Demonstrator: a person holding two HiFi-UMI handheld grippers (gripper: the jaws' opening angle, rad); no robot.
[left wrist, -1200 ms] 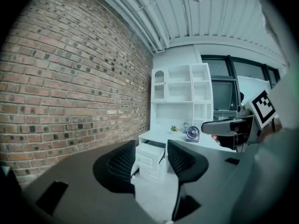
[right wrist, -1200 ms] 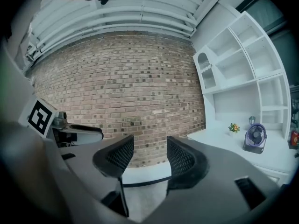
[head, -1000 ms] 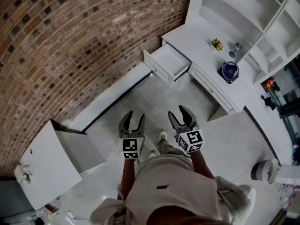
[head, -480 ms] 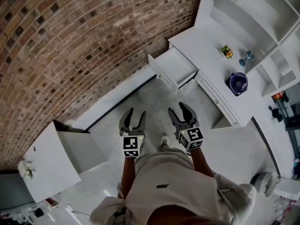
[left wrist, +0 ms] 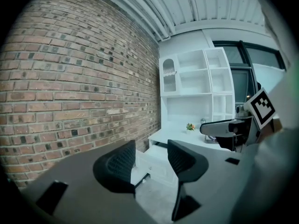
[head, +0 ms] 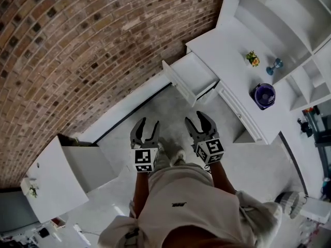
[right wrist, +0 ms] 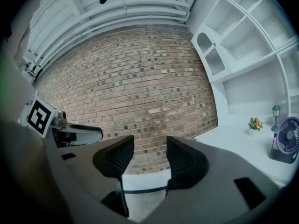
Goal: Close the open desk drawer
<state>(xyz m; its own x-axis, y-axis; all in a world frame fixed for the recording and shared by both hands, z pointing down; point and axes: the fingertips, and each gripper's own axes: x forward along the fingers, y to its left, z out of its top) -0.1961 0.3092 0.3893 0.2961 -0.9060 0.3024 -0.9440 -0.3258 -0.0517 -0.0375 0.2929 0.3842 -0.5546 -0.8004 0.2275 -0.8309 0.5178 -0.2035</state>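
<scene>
While drawer stands open, left gripper, right gripper spread, empty; left's jaws half-hide drawer.

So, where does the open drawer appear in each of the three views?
Head view: the open drawer is at upper middle, sticking out of the white desk.
Left gripper view: low centre, seen through the gap between the parted jaws.
Right gripper view: not in it; the brick wall shows between the jaws.
Shared landmark: the small flower pot on the desk top.
</scene>
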